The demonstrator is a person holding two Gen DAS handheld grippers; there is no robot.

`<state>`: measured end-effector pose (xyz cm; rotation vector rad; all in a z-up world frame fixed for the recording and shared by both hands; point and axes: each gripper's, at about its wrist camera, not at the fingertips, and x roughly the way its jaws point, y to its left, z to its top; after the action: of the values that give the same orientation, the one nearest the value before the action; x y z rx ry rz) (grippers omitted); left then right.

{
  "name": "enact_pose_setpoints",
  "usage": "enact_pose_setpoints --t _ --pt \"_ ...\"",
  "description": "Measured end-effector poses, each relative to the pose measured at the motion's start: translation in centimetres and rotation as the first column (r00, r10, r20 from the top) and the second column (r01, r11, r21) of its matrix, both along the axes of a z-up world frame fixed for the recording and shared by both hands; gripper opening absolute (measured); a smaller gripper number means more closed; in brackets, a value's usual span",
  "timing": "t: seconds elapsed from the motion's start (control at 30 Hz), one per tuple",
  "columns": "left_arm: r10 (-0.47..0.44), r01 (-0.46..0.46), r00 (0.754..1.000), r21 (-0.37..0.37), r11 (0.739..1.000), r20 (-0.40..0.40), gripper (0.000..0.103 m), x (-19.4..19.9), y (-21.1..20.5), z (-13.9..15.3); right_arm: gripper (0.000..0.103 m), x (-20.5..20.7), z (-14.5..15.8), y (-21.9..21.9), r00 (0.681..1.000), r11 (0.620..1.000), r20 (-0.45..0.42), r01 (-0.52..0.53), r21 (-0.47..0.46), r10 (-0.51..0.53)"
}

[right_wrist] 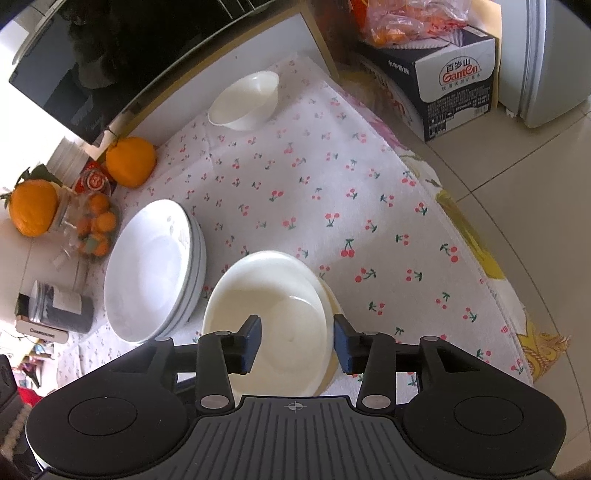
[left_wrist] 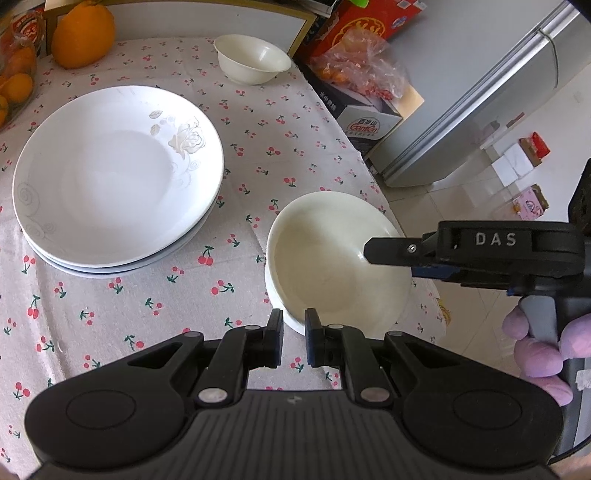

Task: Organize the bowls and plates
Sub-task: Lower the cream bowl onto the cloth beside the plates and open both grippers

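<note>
A cream bowl (left_wrist: 332,254) sits near the table's right edge; in the right wrist view (right_wrist: 273,306) it looks nested in another bowl. My left gripper (left_wrist: 294,338) is nearly shut just in front of its base, holding nothing. My right gripper (right_wrist: 297,341) is open and straddles the bowl's rim, one finger inside, one outside; it also shows in the left wrist view (left_wrist: 373,251). A stack of white plates (left_wrist: 118,177) lies to the left and shows in the right wrist view (right_wrist: 151,269). A second cream bowl (left_wrist: 251,57) stands at the far edge (right_wrist: 245,101).
The cherry-print tablecloth (left_wrist: 129,302) covers the table. Oranges (left_wrist: 83,33) and a jar of small oranges (right_wrist: 94,225) stand at the far left. A cardboard box (right_wrist: 458,85) and a fridge (left_wrist: 480,92) are on the floor to the right.
</note>
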<state>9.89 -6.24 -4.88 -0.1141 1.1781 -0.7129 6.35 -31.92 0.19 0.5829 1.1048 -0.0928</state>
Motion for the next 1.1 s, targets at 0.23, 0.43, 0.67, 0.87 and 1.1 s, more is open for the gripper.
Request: enact_pose_setpoints --t 0.23,0.43,0.67,0.87,1.1 --pt "0.0 0.0 1.0 0.0 1.0 0.007 0.014 0.0 0.0 0.1 0.051 0.0 1.0 -0.7 0.999 1.0 0.041 0.014 0.005 -0.014" --pt "0.004 -0.003 1.0 -0.012 1.0 0.015 0.025 0.0 0.2 0.2 0.056 0.1 1.6 -1.3 0.997 1.0 0.065 0.028 0.008 -0.028" --pt "0.013 -0.012 0.999 -0.024 1.0 0.04 0.051 0.2 0.4 0.9 0.063 0.2 2.0 -1.7 0.995 0.999 0.09 0.036 0.013 -0.037" --pt "0.033 -0.032 0.997 -0.028 0.999 0.064 0.067 0.5 0.6 1.4 0.072 0.4 2.1 -2.1 0.993 0.997 0.104 0.058 0.053 -0.063" --pt "0.078 -0.077 0.99 -0.009 0.997 0.118 0.083 1.6 1.0 2.5 0.08 1.1 3.0 -1.6 0.989 0.997 0.126 0.067 0.038 -0.071"
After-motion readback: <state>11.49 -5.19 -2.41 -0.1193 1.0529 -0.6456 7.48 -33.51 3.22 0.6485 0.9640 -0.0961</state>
